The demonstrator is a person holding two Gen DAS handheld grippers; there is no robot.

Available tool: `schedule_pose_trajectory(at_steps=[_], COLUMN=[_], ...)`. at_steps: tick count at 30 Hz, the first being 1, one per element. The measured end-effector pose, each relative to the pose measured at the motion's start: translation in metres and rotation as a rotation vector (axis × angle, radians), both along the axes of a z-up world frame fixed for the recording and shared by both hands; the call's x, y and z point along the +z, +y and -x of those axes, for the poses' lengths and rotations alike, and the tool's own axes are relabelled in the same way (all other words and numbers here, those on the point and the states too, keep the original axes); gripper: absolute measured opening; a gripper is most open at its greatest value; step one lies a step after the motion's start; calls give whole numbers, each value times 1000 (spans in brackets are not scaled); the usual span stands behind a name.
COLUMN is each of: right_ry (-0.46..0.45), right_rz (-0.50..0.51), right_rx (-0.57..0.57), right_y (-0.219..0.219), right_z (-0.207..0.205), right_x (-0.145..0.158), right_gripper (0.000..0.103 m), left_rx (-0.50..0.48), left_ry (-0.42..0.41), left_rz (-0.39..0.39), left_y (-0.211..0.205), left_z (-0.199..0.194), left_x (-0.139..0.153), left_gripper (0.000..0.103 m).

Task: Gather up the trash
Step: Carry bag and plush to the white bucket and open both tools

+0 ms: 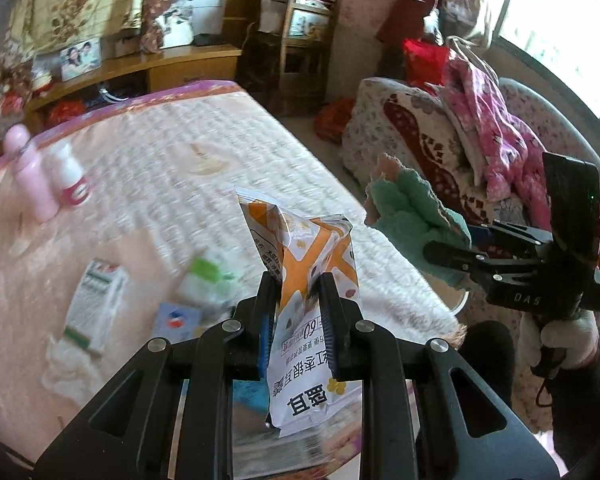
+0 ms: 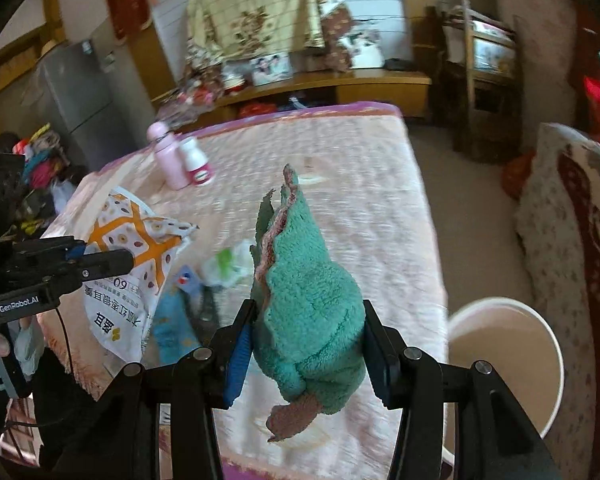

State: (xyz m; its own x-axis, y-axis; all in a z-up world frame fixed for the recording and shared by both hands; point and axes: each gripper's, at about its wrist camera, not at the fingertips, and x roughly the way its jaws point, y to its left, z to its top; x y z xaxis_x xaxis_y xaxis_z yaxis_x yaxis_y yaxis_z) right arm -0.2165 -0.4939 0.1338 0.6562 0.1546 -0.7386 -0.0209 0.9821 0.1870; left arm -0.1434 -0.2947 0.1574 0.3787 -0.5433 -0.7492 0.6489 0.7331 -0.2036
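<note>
My left gripper [image 1: 298, 312] is shut on a white and orange snack bag [image 1: 312, 276], held above the bed; the bag also shows in the right wrist view [image 2: 136, 256]. My right gripper [image 2: 306, 340] is shut on a green fluffy cloth [image 2: 308, 304] with a pink edge, held above the bed's near edge. The cloth also shows in the left wrist view [image 1: 416, 220], right of the bag. A white bucket [image 2: 504, 360] stands on the floor right of the bed. On the bed lie a crumpled white and green wrapper [image 2: 228, 266], a small blue card [image 2: 186, 280] and a green and white box [image 1: 96, 308].
A pink bottle [image 2: 168, 160] and a white bottle with a pink label [image 2: 196, 162] stand at the far left of the pink bed [image 2: 360, 184]. A sofa with a patterned cover [image 2: 572, 240] is at the right. A wooden cabinet [image 2: 340, 84] stands behind the bed.
</note>
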Motion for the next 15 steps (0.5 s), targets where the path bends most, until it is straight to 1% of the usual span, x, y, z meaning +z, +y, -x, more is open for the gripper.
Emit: schedule_pose_trajectory(at_steps=[7,15], right_ry=[8,19], right_rz=[-8,-19], right_rx=[-95,-195], right_y=[-49,-100], right_z=[26,56], right_x=[-4,-16], right_gripper=[48,48], left_rx=[-51,-87], left_ry=[-9,-8], left_rz=[-32,-57], left_y=[-59,-114], left_z=[12,19], left_x=[-5,-14], left_gripper=[19,19])
